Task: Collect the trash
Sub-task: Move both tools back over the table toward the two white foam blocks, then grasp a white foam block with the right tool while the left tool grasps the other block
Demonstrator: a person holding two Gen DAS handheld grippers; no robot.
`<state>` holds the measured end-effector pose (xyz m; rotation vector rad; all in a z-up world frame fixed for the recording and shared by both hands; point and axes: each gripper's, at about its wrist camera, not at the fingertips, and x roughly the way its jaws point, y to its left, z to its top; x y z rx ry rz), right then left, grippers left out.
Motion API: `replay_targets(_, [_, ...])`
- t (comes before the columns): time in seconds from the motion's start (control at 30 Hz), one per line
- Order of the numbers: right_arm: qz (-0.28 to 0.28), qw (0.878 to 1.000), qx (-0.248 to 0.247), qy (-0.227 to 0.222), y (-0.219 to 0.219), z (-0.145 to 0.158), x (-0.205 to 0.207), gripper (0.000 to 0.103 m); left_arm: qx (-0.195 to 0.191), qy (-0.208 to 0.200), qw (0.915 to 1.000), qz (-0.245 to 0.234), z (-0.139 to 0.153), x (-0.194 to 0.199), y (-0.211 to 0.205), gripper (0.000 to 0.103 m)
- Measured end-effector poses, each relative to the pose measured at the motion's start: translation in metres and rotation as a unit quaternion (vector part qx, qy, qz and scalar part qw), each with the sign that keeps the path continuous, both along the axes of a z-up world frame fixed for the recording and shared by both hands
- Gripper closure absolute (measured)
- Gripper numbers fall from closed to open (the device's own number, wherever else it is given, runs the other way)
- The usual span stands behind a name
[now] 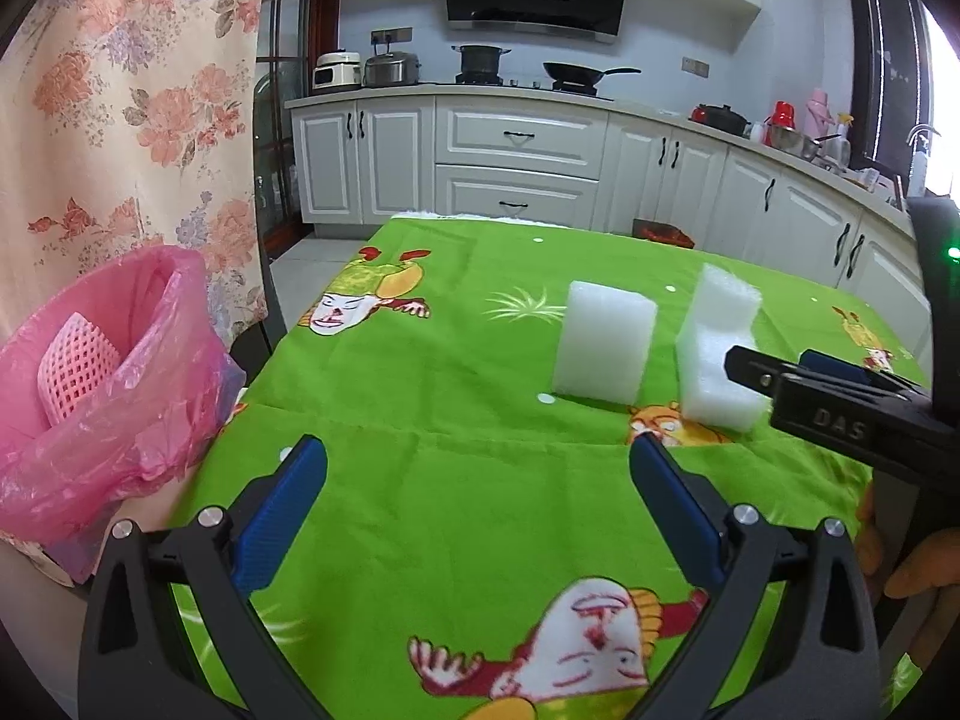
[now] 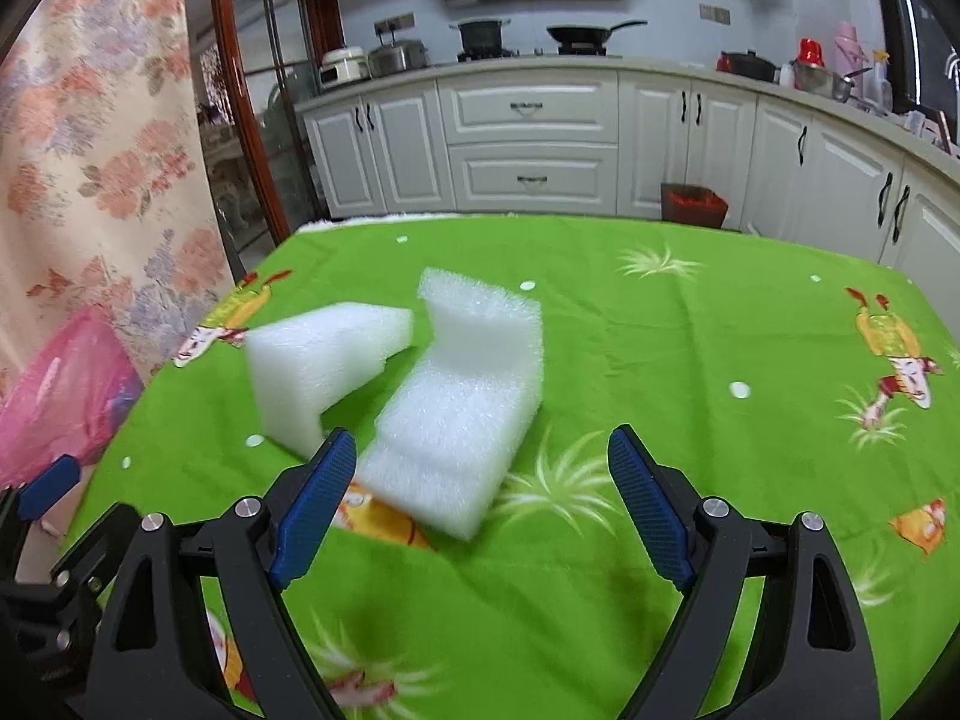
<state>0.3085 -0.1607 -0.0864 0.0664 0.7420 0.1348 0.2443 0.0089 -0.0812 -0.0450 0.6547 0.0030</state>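
Note:
Two white foam pieces lie on the green tablecloth. The left foam piece (image 1: 603, 350) (image 2: 312, 369) stands a little apart from the right L-shaped foam piece (image 1: 717, 348) (image 2: 456, 414). My left gripper (image 1: 477, 489) is open and empty, well short of the foam. My right gripper (image 2: 480, 480) is open, just in front of the L-shaped piece, and shows at the right of the left wrist view (image 1: 780, 381). A pink-lined trash bin (image 1: 102, 378) (image 2: 60, 396) stands at the table's left edge with a pink foam net (image 1: 75, 360) inside.
The green cartoon tablecloth (image 1: 480, 510) covers the table. A floral curtain (image 1: 120, 120) hangs on the left behind the bin. White kitchen cabinets (image 2: 528, 138) and a small red-lined bin (image 2: 693, 201) stand beyond the table's far edge.

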Motion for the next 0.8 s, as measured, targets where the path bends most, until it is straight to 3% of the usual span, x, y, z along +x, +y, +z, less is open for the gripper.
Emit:
replay_targets(0.3, [-0.004,0.999,-0.023,0.047,0.017,-0.015,0.032,0.023,0.005,0.015,0.9998,0.016,-0.008,0.026,0.015,0.005])
replay_targets(0.4, [0.011,0.998,-0.010,0.055,0.013,-0.017,0.033,0.042,0.005,0.021,0.9997,0.010,-0.009,0.037,0.010,0.005])
replay_targets(0.53, [0.018,0.999,-0.017,0.042,0.007,-0.014,0.022,0.045,0.006,0.028,0.9996,-0.004,-0.009,0.055,-0.004,0.005])
replay_targets(0.8, [-0.009,1.000,0.016,0.017,-0.044,-0.001,-0.002,0.046,0.018,0.049,0.9976,-0.046,-0.015,0.092,-0.055,0.005])
